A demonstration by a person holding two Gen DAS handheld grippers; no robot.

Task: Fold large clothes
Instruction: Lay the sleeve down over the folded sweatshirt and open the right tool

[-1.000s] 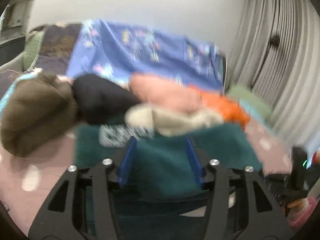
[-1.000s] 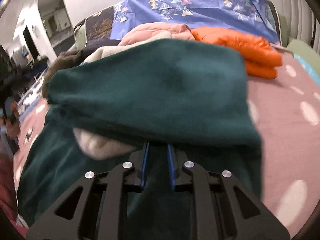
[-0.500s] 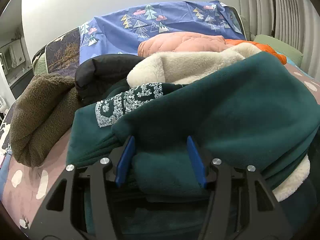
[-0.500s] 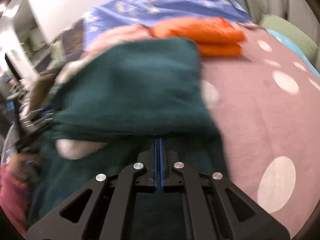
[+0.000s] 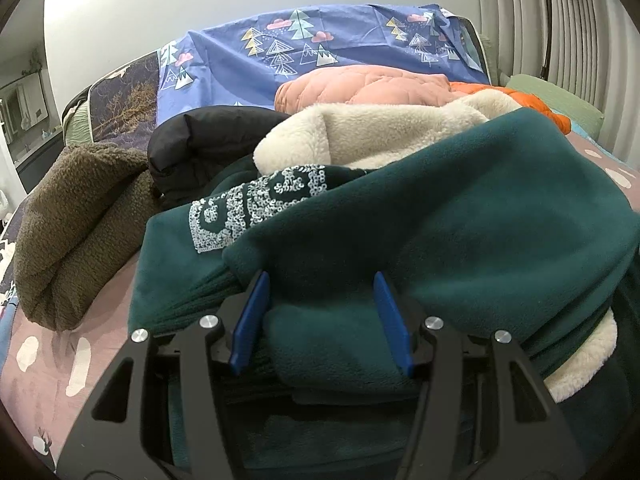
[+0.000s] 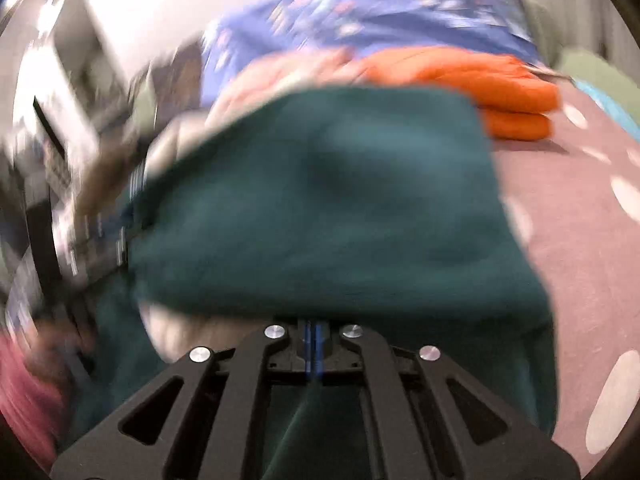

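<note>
A dark green fleece garment (image 5: 460, 220) with silver sequin lettering (image 5: 256, 204) and a cream lining (image 5: 580, 360) lies folded over on the bed. My left gripper (image 5: 320, 312) is shut on a thick fold of it, and cloth fills the gap between the blue fingers (image 5: 248, 320). In the blurred right wrist view the same green fleece garment (image 6: 340, 208) bulges in front. My right gripper (image 6: 312, 340) is shut, its blue fingers together, and a thin ridge of the green cloth runs up into them.
Behind the garment lie a brown fleece (image 5: 72, 232), a black jacket (image 5: 208, 140), a cream fleece (image 5: 380, 132), a pink quilted jacket (image 5: 360, 88) and a folded orange jacket (image 6: 480, 80). A blue tree-print sheet (image 5: 320, 40) covers the headboard. The pink spotted bedspread (image 6: 580, 240) stretches to the right.
The left gripper sank onto the green fold, then stayed still. The right gripper's jaws went from a narrow gap to fully together, and its view swung and blurred.
</note>
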